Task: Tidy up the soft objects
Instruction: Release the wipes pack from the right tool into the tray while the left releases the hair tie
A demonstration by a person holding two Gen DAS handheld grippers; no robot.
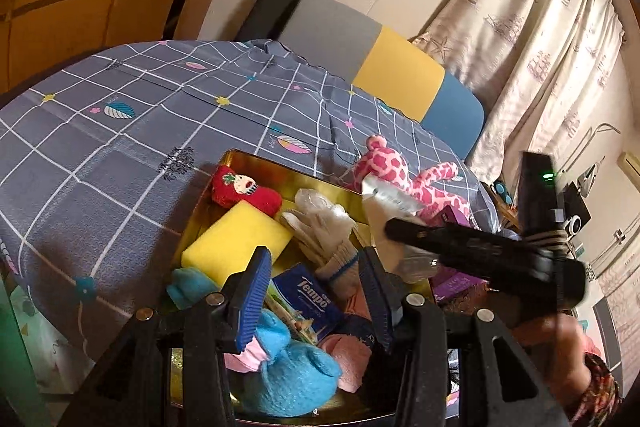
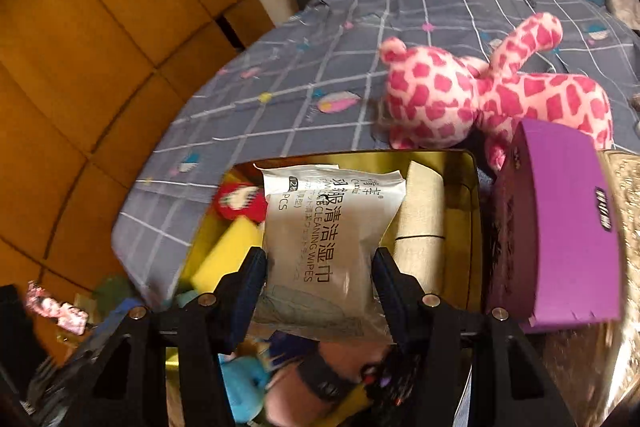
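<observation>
- The right gripper (image 2: 320, 279) is clamped on a pack of cleaning wipes (image 2: 326, 227), one pad against each side edge near the lower half; the pack hangs above the gold tin (image 2: 474, 211).
- The left gripper (image 1: 316, 291) stands with its jaws apart and nothing between the pads, hovering over the near end of the same tin.
- Just under the left gripper lie a blue plush toy (image 1: 296, 375), a pink cloth (image 1: 352, 359) and a blue tissue packet (image 1: 308, 297), all inside the tin.
- Further in are a yellow sponge (image 1: 236, 239), a pair of knit gloves (image 1: 320, 227) with a clear bag over them, and a small red plush toy (image 1: 240, 191) at the far corner.
- The wipes look light and floppy, in a slick film wrapper that can slide or crumple; a hold across the padded middle seems safer than one on the thin sealed ends.
- A purple box (image 2: 560, 231) stands beside the tin on the right, touching or nearly touching its rim.
- Beyond the tin, a pink spotted plush giraffe (image 2: 492, 95) lies on the checked bedspread (image 1: 120, 131), still outside the tin. It should squash easily; its body is the fullest place to pinch.
</observation>
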